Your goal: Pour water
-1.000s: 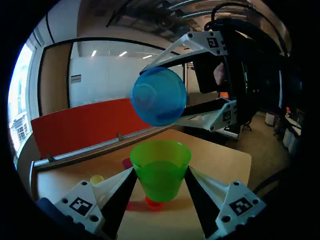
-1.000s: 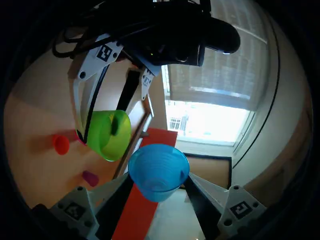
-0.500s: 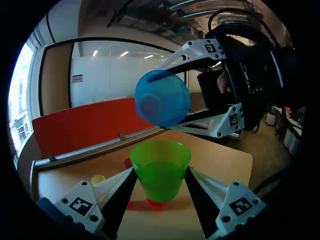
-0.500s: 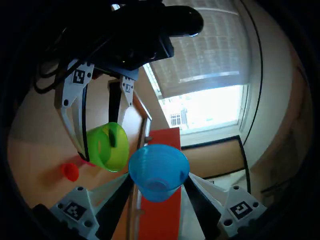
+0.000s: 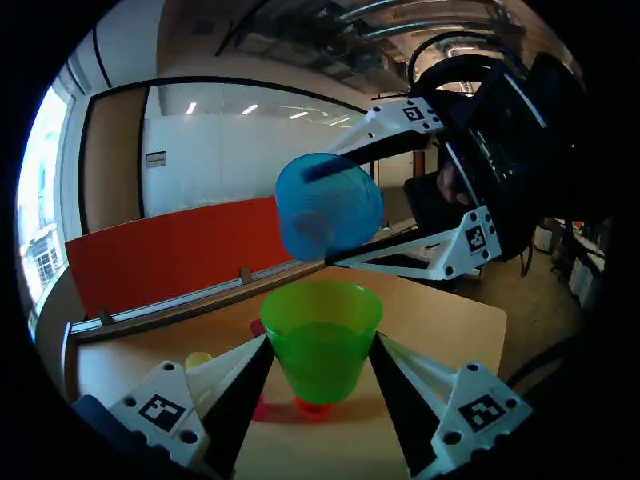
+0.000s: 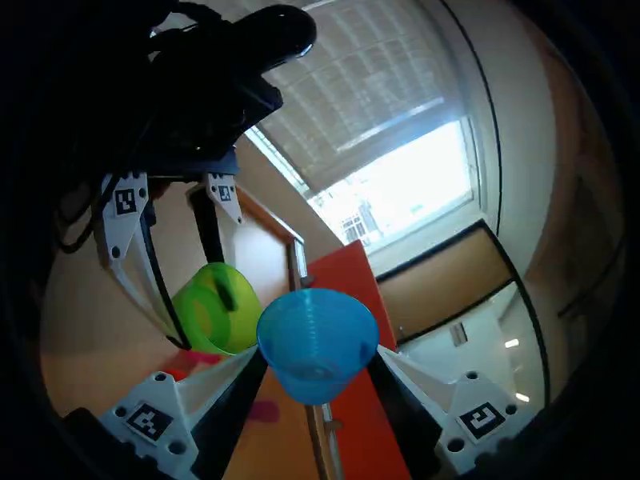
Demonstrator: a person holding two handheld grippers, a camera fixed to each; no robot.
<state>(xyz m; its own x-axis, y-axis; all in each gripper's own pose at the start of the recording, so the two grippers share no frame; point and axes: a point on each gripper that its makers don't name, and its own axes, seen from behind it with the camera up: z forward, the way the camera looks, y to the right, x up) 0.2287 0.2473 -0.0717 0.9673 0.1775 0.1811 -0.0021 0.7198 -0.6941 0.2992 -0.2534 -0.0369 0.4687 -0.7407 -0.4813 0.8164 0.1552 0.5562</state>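
1. Left gripper (image 5: 322, 346): the jaws are part open and clamped on the green cup (image 5: 322, 368), one finger on each side wall. The cup is upright and the water looks roughly half way up. Keep it level and still. You are the target, so don't chase the pour.
2. Right gripper (image 6: 318, 364): same part-open pinch, with both fingers on the blue cup (image 6: 318, 340). From its own camera the inside looks nearly empty, a trace at the bottom at most.
3. In the left gripper view the blue cup hangs above the green cup, apart from it and tipped well over. No stream is visible. I can't tell whether the lip sits squarely over the green mouth.
4. My read is that the pour is about done. Let the last drips fall, then roll the wrist back slowly. Don't squeeze harder, because thin plastic walls will likely flex.
5. The table (image 5: 448, 320) below carries a small red cup (image 5: 314, 410), a yellow cup (image 5: 196, 360) and a pink cup (image 5: 256, 326). Stray drips would land around there, so keep the lip inside the green rim.
6. Red partition (image 5: 176, 248) at the far edge: its top edge is a handy level reference.
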